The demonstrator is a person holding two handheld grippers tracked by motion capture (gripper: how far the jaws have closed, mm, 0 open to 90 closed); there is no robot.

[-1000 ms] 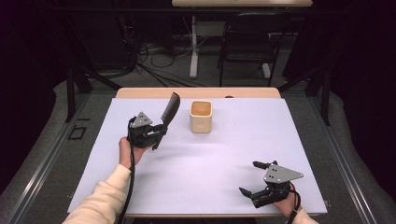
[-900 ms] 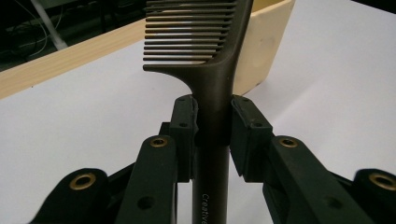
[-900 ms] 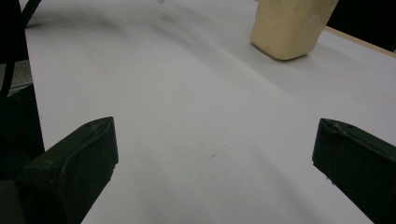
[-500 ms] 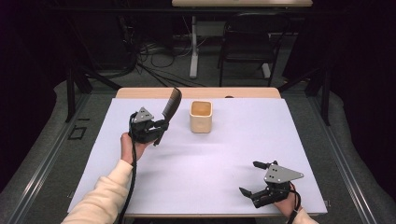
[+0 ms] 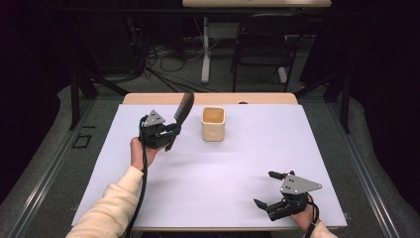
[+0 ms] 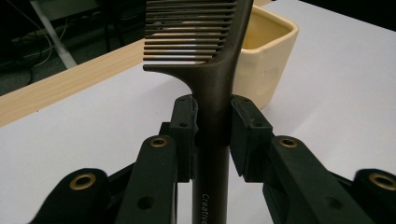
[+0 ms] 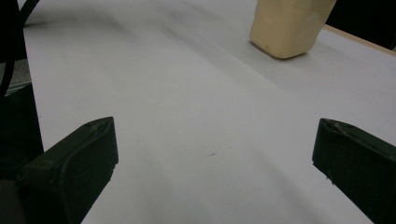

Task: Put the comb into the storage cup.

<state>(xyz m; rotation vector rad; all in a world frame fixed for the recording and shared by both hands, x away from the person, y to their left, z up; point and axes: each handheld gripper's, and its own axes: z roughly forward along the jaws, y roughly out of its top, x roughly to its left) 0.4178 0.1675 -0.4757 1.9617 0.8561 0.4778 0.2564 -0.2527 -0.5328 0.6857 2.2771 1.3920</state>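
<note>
A dark brown comb (image 5: 183, 110) (image 6: 212, 74) stands almost upright above the table, teeth end up and tilted toward the cup. My left gripper (image 5: 171, 134) (image 6: 212, 128) is shut on its handle, both pads pressing it from the sides. A cream square cup (image 5: 213, 123) (image 6: 261, 56) (image 7: 289, 25) stands open-topped just right of the comb, at the back middle of the white table (image 5: 233, 168). At the table's front right my right gripper (image 5: 265, 190) (image 7: 215, 149) rests low, its jaws wide open with only bare table between them.
A strip of wooden table edge (image 5: 148, 98) runs behind the white surface. Beyond it stand a chair (image 5: 262, 44), cables (image 5: 158, 64) on the floor and dark frame legs. A cable (image 5: 143, 183) trails from the left gripper along the sleeve.
The left gripper with the comb has shifted slightly, bringing the comb's top a little closer to the cup. The right gripper has stayed put.
</note>
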